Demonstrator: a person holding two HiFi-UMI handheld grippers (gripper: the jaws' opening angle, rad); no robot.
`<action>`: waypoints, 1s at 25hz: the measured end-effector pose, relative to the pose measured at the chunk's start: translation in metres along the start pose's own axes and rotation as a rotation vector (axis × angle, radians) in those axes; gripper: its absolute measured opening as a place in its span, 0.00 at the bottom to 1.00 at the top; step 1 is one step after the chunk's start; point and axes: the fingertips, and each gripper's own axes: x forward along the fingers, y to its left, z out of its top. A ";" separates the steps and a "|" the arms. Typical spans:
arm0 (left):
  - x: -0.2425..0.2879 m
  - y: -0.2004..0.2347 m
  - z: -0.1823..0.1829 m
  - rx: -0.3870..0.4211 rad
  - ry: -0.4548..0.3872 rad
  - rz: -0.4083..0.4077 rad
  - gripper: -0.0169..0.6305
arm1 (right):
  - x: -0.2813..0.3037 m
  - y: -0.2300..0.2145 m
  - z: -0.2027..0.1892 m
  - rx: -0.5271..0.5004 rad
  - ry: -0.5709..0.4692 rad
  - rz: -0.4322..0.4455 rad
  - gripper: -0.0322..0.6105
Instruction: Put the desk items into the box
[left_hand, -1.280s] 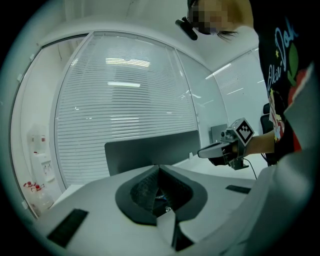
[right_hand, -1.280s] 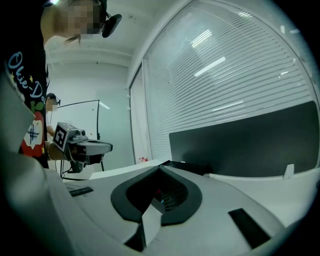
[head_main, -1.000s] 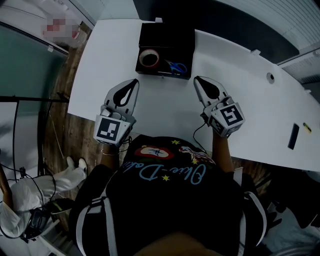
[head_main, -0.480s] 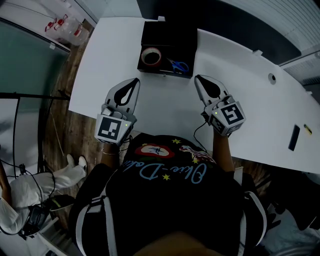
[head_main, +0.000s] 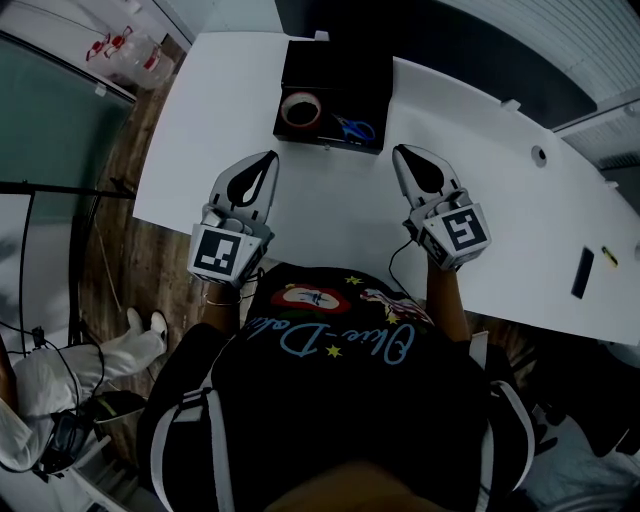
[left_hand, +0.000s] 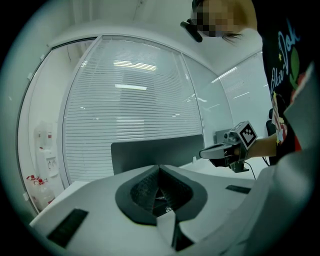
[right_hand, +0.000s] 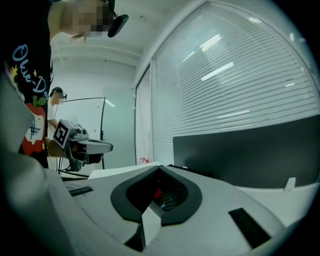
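A black box (head_main: 340, 68) stands open at the far side of the white desk (head_main: 330, 205). Inside it lie a roll of tape (head_main: 300, 110) and blue-handled scissors (head_main: 353, 129). My left gripper (head_main: 272, 157) hovers short of the box's left corner, jaws together and empty. My right gripper (head_main: 400, 151) hovers short of the box's right corner, also shut with nothing in it. In the left gripper view the jaw tips (left_hand: 159, 166) meet, and the right gripper (left_hand: 222, 150) shows beyond them. The right gripper view shows closed tips (right_hand: 160, 166) and the left gripper (right_hand: 80, 145).
A flat black item (head_main: 583, 272) and a small yellow thing (head_main: 603, 252) lie at the desk's far right. A cable hole (head_main: 540, 155) sits in the desk top. A dark partition (right_hand: 250, 155) runs behind the desk. Another person's legs (head_main: 110, 350) are at the left on the floor.
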 end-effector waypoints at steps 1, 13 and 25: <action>-0.001 0.000 -0.001 0.001 -0.001 -0.001 0.02 | 0.000 0.000 0.002 0.012 -0.006 0.001 0.05; -0.002 0.000 -0.003 -0.007 0.011 -0.008 0.02 | 0.000 0.008 0.005 0.019 0.011 0.015 0.05; -0.001 0.001 -0.004 0.004 0.015 -0.011 0.02 | 0.005 0.011 0.005 0.016 0.019 0.023 0.05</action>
